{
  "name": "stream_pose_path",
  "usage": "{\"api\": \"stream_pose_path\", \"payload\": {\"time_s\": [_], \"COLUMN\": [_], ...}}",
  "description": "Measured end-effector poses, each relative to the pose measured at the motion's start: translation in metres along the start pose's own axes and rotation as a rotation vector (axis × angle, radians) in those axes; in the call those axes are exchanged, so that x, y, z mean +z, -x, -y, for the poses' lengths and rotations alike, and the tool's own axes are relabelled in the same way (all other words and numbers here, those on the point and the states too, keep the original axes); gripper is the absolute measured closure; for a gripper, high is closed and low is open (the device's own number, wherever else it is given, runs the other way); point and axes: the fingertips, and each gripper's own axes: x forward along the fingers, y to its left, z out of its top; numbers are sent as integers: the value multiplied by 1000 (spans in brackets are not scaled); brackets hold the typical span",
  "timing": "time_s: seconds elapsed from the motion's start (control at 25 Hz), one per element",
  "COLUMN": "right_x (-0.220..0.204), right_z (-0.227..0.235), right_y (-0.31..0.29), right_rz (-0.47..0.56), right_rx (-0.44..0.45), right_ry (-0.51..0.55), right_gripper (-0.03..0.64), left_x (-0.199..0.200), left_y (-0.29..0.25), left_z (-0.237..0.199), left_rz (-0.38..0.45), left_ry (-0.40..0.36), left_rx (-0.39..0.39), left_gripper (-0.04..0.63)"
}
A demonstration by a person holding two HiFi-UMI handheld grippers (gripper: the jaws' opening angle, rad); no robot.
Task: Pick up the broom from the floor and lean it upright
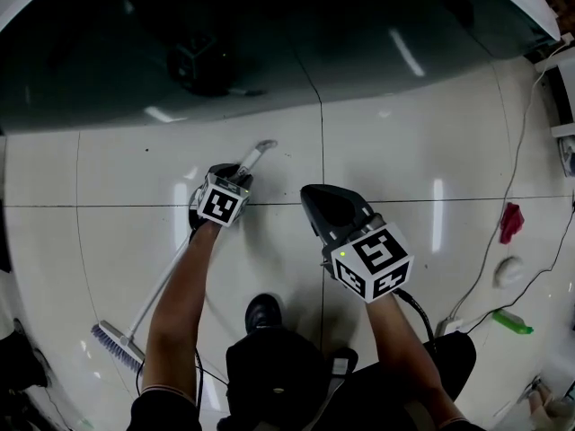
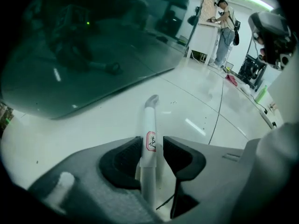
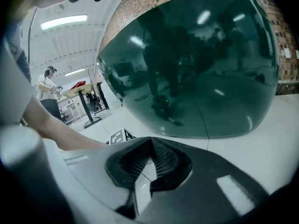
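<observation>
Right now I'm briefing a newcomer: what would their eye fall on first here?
The broom lying on the white floor, its handle between the open left tongs. Behind it, a dark glass wall fills the top of the head view. The right tongs hang shut and empty.

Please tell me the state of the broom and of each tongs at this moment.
broom: lying flat on the floor, not yet lifted
left tongs: open, one jaw on each side of the broom, not gripping it
right tongs: shut, empty
</observation>
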Motion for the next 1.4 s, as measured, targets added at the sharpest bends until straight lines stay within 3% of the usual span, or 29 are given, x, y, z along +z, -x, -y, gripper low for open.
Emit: {"api": "stream_pose_path", "payload": {"time_s": [0.12,0.24,0.48,0.72,1.08,1.4], "right_x": [2,9,33,87,211,336], "right_z": [4,5,0,-25,-115,-191], "right_y": [1,5,15,47,135,205], "right_rz": [8,20,50,69,42,58], "right_rx": [-9,-13,-5,23,111,169], "right_ry": [-11,-13,-19,-13,0,53], "right_gripper": [615,615,615,615,615,615], "left_x": [-5,0,29,81,134,206], "left_y": [-3,5,52,154,340,520], "left_z": [1,9,25,40,85,77], "left_rz": [-36,-52,36,126,181,282], "left_ry": [-34,-42,-57,-58,-53,-34], "left_rx": [-4,-17,-31,-15,21,138], "left_gripper": [491,494,495,497,499,499]}}
